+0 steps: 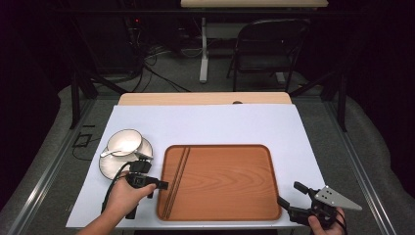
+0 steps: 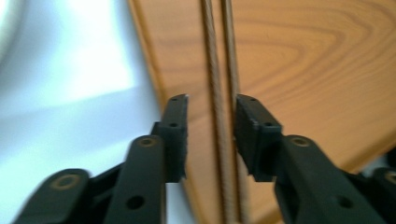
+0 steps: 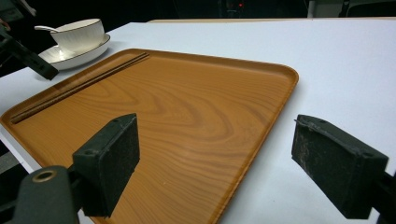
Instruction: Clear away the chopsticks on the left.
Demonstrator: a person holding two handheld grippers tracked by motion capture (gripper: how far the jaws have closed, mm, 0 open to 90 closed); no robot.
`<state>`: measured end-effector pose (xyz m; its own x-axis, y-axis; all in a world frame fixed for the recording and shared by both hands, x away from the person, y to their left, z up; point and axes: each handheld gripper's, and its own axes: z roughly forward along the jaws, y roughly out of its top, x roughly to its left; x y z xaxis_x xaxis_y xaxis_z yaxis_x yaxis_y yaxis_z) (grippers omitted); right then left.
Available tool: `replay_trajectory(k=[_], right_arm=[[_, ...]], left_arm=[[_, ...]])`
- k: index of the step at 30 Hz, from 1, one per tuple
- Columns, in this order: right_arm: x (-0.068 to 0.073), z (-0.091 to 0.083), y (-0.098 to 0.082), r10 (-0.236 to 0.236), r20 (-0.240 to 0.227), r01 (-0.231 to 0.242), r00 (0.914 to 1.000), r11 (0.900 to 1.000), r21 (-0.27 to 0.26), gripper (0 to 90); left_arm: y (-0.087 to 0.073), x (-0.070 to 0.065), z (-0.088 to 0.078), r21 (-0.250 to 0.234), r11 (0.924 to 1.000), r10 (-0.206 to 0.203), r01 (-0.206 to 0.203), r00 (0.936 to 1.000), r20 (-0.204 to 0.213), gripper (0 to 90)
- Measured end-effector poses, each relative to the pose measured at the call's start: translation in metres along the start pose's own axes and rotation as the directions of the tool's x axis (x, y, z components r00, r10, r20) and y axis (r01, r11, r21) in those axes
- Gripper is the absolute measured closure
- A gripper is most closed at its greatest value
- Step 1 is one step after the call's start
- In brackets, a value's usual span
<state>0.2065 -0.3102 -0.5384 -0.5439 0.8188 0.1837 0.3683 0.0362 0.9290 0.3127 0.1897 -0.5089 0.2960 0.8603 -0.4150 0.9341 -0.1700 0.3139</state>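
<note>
A pair of brown chopsticks [image 1: 177, 177] lies along the left side of the wooden tray [image 1: 225, 181]. My left gripper [image 1: 159, 187] reaches over the tray's left rim near its front. In the left gripper view it [image 2: 211, 100] is open, one jaw on each side of the chopsticks [image 2: 215, 70]; the right jaw is close against one stick. My right gripper [image 1: 291, 194] sits off the tray's front right corner. In the right gripper view it [image 3: 215, 123] is wide open and holds nothing, facing across the tray [image 3: 187, 116] towards the chopsticks [image 3: 79, 88].
A white bowl [image 1: 125, 141] with a spoon [image 1: 110, 152] stands on a white plate [image 1: 106, 166], left of the tray and just behind my left hand. The white table cover [image 1: 205, 125] stretches behind and right of the tray. A folding chair [image 1: 269, 46] stands beyond the table.
</note>
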Motion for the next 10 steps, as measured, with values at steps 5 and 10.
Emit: replay_trajectory(k=[5, 10], right_arm=[[0.000, 0.000, 0.000, 0.000, 0.000, 0.000, 1.0000, 1.000, 0.001, 14.6], [0.000, 0.000, 0.000, 0.002, 0.001, -0.002, 1.0000, 1.000, 0.002, 14.6]], left_arm=[[-0.011, 0.002, -0.017, -0.144, 0.9789, 0.132, -0.145, 0.9863, -0.100, 52.7], [-0.025, 0.007, -0.027, -0.236, 0.9216, 0.261, -0.308, 0.9419, -0.212, 46.8]])
